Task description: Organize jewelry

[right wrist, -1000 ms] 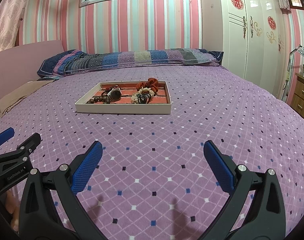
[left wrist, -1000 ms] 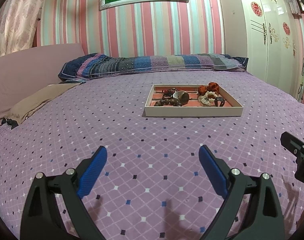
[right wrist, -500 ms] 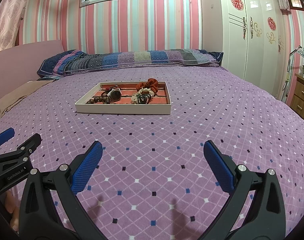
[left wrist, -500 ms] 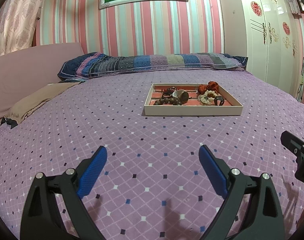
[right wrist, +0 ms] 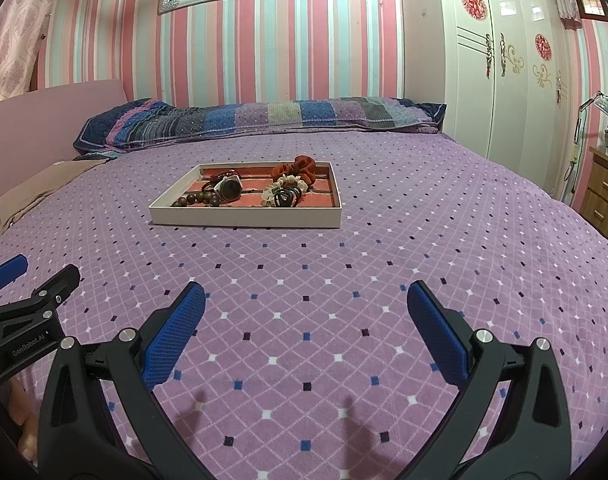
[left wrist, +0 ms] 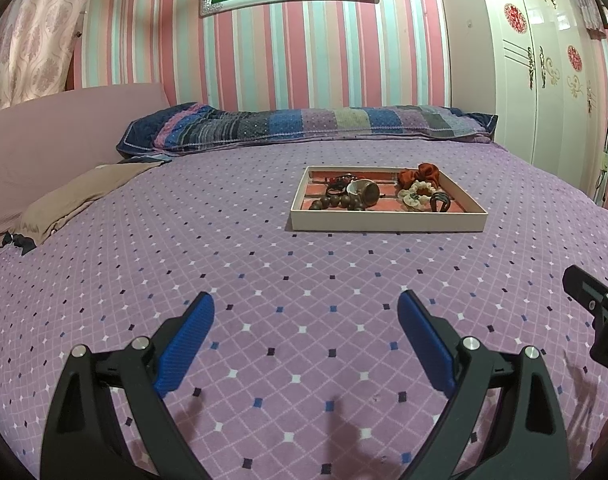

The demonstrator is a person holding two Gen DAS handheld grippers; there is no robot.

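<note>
In the upper middle of both wrist views, a shallow tray (left wrist: 387, 220) sits on the purple patterned bed (left wrist: 264, 280), well apart from both grippers. It holds the jewelry: a string of dark wooden beads (right wrist: 196, 200) along the near left edge, a watch (right wrist: 228, 188) just behind them, a cream scrunchie (right wrist: 284, 186) with a black hair tie (right wrist: 286, 197) touching it, and a rust-red scrunchie (right wrist: 298, 168) at the far right. The left gripper (left wrist: 305, 334) hovers low over the bed with its jaws spread wide and nothing between them; the right gripper (right wrist: 305, 320) is likewise wide and empty. The scrunchies look soft and light, so a pinch across a fold of fabric should hold. The beads are probably hard, round and slippery, best taken across a single bead or the cord. The watch seems the heaviest, and its strap likely offers a safer hold than its smooth face.
</note>
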